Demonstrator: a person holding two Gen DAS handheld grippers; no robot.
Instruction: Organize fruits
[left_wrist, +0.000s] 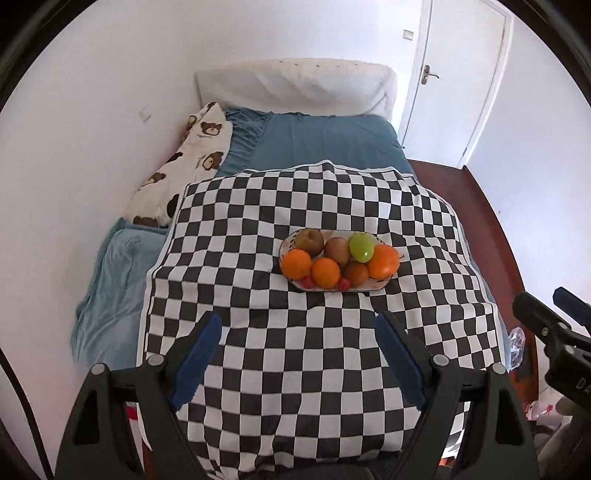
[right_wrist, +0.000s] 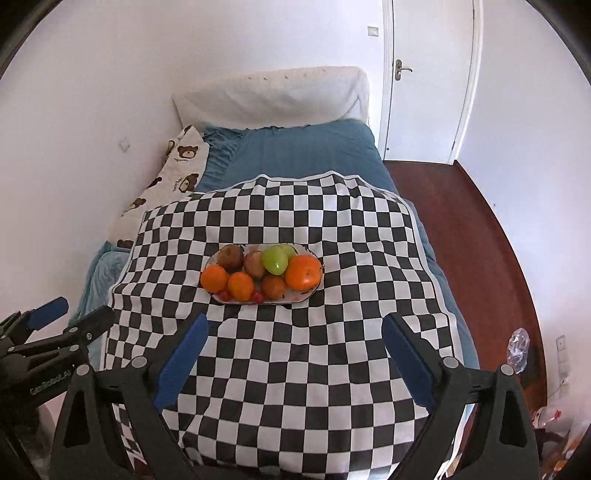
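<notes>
Fruits (left_wrist: 325, 264): heaped on an oval plate (left_wrist: 373, 286), mid checkered cloth (left_wrist: 295, 350) on the bed (left_wrist: 325, 140)
Left gripper (left_wrist: 299, 325): jaws spread, empty
Right gripper (right_wrist: 295, 328): jaws spread, empty

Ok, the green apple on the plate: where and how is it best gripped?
Probably from above, pads across the green apple on its near and far sides. It sits highest in the pile on the plate, a brown fruit and the large orange fruit crowding its flanks.
</notes>
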